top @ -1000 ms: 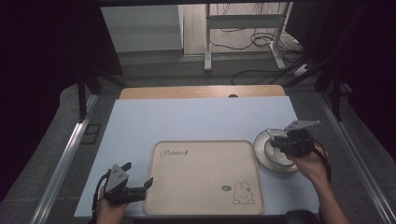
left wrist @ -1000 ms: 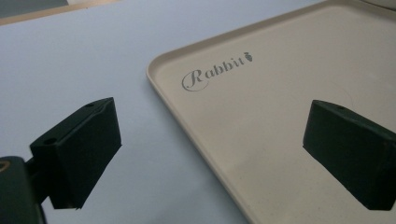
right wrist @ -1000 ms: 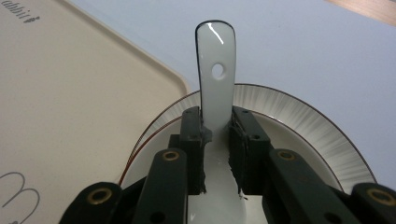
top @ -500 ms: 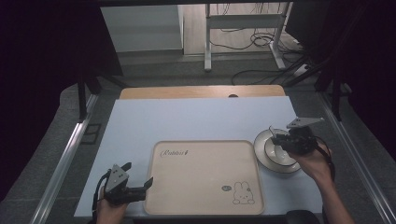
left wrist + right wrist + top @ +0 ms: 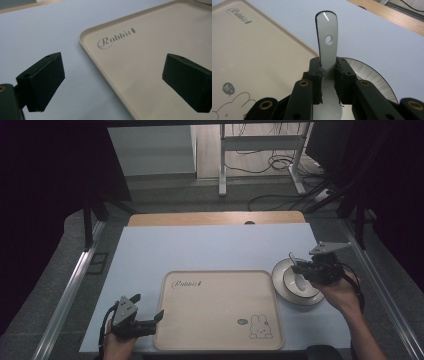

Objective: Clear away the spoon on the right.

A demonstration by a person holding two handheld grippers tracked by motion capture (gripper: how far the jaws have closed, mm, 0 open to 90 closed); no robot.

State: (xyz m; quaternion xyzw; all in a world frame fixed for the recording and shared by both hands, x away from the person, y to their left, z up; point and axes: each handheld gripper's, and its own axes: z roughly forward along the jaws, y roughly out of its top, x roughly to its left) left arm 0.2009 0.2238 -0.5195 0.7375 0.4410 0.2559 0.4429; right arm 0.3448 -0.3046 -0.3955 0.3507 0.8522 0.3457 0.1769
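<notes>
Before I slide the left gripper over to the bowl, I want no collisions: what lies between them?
The beige tray lies between the left gripper and the bowl, in the high view; nothing rests on it.

A pale blue sheet (image 5: 210,245) covers the table, leaving a strip of bare wooden tabletop (image 5: 165,219) along its far edge, where a small dark hole (image 5: 249,223) sits at the middle. Metal rails (image 5: 70,290) run beside the left and right edges. Beyond the far edge, black cables (image 5: 270,167) trail across the floor around a white metal frame (image 5: 221,165); dark curtains (image 5: 45,170) hang at both sides.
</notes>
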